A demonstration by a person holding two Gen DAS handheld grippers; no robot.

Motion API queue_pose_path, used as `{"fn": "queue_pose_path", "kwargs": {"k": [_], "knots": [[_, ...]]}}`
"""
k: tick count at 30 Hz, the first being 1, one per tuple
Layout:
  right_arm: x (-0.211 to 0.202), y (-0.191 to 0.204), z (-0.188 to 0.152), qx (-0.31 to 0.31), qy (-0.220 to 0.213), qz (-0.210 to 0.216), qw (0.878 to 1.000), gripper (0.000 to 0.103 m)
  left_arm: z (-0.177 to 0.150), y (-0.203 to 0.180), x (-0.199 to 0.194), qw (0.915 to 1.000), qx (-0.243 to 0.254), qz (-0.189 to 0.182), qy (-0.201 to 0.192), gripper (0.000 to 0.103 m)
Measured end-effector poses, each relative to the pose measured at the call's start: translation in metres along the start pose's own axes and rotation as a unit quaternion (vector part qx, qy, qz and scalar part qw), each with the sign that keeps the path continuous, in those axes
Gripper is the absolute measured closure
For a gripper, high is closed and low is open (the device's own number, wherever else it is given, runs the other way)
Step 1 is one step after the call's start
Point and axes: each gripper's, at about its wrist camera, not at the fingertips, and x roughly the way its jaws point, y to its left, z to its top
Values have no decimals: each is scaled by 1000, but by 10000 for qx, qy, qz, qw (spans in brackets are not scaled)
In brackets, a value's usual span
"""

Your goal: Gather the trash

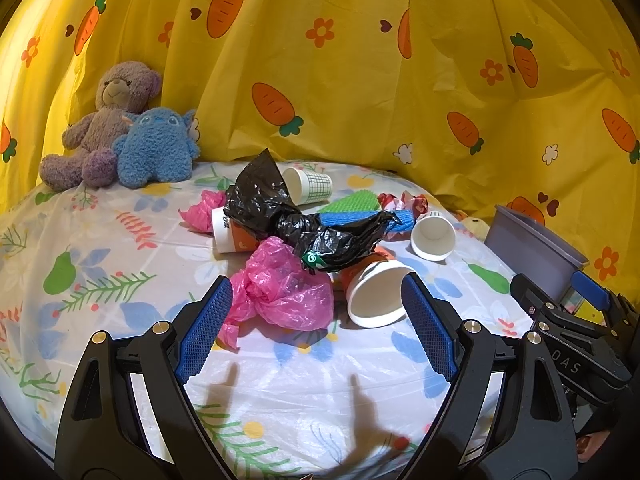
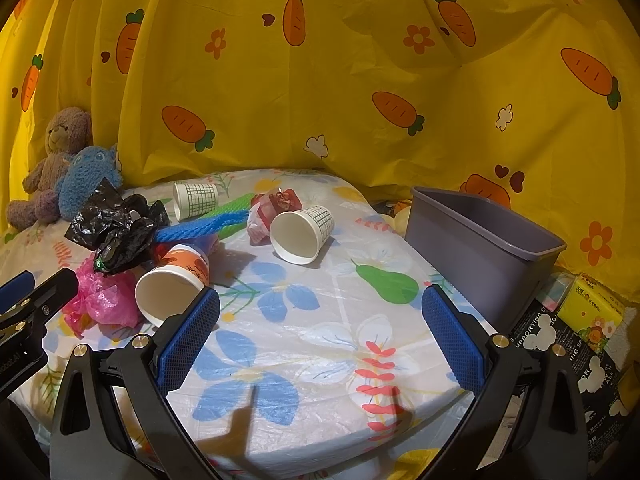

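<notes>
Both grippers hover with jaws spread wide over a littered table.

Nearest, the left gripper [image 1: 316, 304] gapes just short of a crumpled pink bag [image 1: 286, 292] and a tipped orange paper cup [image 1: 376, 294], nothing between its pads. To its right, the right gripper [image 2: 320, 320] stands equally apart above bare floral tablecloth [image 2: 300, 344]. Farther back lie a black bag [image 1: 280, 212], checked cups [image 2: 304, 232] and a blue roll [image 2: 200, 228]. A grey bin [image 2: 480, 240] sits at the table's right edge.

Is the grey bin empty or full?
Cannot tell fully: the grey bin shows only bare inner wall near its rim; its bottom is hidden.
</notes>
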Motion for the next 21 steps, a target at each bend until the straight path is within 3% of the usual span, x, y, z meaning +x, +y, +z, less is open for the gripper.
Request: {"fn": "queue_pose_path", "kwargs": {"k": [21], "knots": [[0, -4, 1, 32, -16, -1, 10000, 5, 0, -5, 0, 10000, 37, -27, 17, 18]]}}
